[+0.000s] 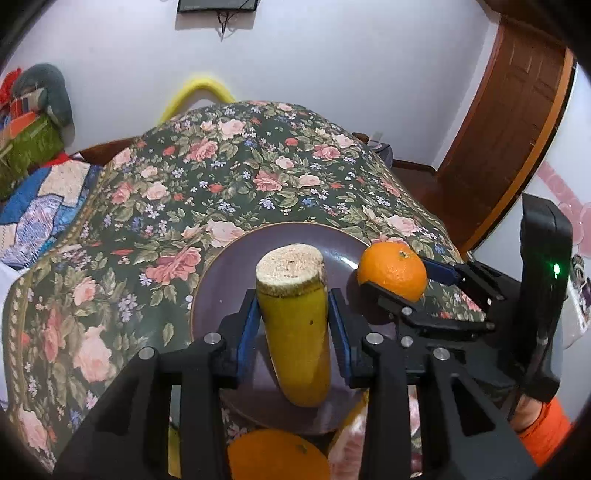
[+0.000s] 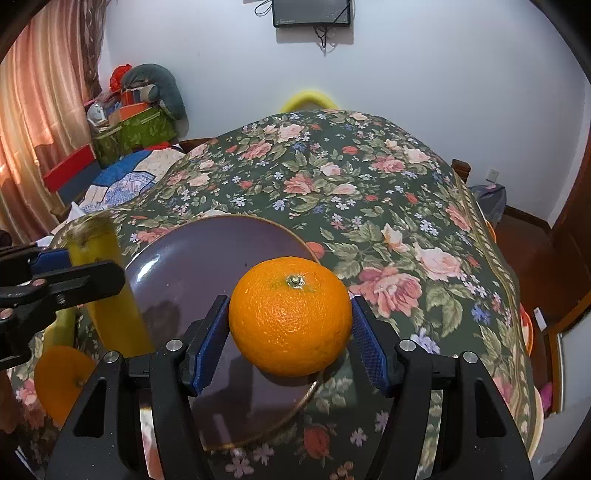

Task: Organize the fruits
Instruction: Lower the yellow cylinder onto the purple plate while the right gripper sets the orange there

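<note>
Purple plate with a thin gold rim, lying on the floral tablecloth, just ahead of and beneath both tools; bare glaze showing, nothing visibly resting on it. Held over its middle: one yellow banana with a cut, fibrous top end, pinched between the blue pads of the left gripper. Held over its right edge: one orange, stem up, clamped between the blue pads of the right gripper, shadow falling across the rim. Second orange, loose, lying below the left gripper near the plate's near edge. Count: two oranges, one banana, one plate. Behind the table: white wall, dark screen mounted high, brown door off to the right.
</note>
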### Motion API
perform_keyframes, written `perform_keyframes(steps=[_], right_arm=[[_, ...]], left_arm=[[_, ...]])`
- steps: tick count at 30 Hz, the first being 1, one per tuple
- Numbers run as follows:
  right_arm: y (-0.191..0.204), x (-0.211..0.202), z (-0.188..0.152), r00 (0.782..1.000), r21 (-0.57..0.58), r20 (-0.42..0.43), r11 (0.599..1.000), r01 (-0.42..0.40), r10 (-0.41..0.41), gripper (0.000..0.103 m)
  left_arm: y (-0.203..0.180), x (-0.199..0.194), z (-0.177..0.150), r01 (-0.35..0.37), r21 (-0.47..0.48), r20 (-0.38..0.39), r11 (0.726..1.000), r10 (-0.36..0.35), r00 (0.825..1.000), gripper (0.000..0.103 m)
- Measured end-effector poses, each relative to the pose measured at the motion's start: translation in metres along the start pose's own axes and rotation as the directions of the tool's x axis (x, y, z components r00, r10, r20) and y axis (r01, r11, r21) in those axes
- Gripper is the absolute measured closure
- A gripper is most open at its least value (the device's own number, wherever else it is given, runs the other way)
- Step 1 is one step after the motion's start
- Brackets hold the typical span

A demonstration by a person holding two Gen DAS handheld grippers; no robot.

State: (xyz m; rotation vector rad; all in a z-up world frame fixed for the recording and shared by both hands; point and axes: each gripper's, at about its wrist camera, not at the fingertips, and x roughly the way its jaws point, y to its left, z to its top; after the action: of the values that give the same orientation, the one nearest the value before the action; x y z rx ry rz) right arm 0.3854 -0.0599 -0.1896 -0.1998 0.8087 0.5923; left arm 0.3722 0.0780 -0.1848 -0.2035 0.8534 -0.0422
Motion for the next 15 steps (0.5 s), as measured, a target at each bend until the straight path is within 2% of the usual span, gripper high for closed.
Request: perform_keyframes(steps=[10,15], right_arm=[[0.009,0.008,0.001,1.0,-0.056,-0.018,0.998,-0.003,0.002,0.039],[0.005,0.001,0.002,1.0,-0.04,0.002,0.999,-0.001,0.001,0.034]], left_arm=[[0.009,0.023,0.003,-0.023,-0.027,-0.056,0.999,0.022,0.998,0.064],[0.006,0.019,-0.001,-0.033,-0.013,-0.048,0.999,0.032,0.998,0.06]])
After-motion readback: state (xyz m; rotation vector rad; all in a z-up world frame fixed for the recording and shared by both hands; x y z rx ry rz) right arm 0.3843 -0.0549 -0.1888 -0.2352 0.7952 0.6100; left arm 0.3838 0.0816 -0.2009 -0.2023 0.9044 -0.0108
